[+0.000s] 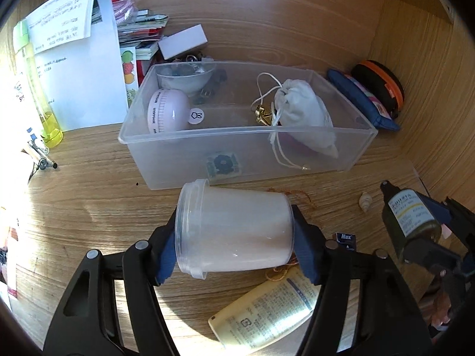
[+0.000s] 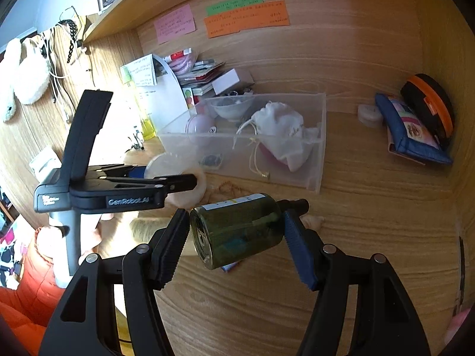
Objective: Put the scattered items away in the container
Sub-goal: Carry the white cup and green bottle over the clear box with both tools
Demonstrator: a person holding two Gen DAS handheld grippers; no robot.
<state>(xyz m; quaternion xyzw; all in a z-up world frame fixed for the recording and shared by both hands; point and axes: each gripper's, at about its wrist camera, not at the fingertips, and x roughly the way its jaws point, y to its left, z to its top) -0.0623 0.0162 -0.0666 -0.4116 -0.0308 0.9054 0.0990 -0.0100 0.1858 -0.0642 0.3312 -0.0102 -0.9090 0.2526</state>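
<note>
The left gripper (image 1: 234, 241) has its jaws clamped across a translucent plastic cup with a pale pink inside (image 1: 234, 228), one blue-padded finger at the cup's rim end and the other at its base, so the cup lies sideways above the wooden desk (image 1: 89, 195). The right gripper (image 2: 236, 234) has its jaws pressed against a dark green glass bottle with a black dropper cap and a white label (image 2: 237, 231), also held sideways, cap pointing away to the right.

The landmark is the clear rectangular plastic container (image 1: 297, 154) standing on the desk. The cup hangs just in front of the container's near wall, towards its left half; the green bottle is in front of the container's right end and further out. Inside the container lie a white drawstring cloth pouch (image 1: 302, 109) at the right, a small gold ribbon bow (image 1: 262, 115) beside it, a pink round case (image 1: 166, 111) at the left and a white bowl (image 1: 185, 78) in the far left corner.

In front of the container, on the desk below the cup, lies a cream-coloured printed tube (image 1: 267, 311); a small pale seashell (image 1: 365, 201) rests in front of the container's right corner. To the right of the container, a blue fabric pouch (image 1: 359, 101) leans with a black and orange round case (image 1: 383, 84) behind it.
</note>
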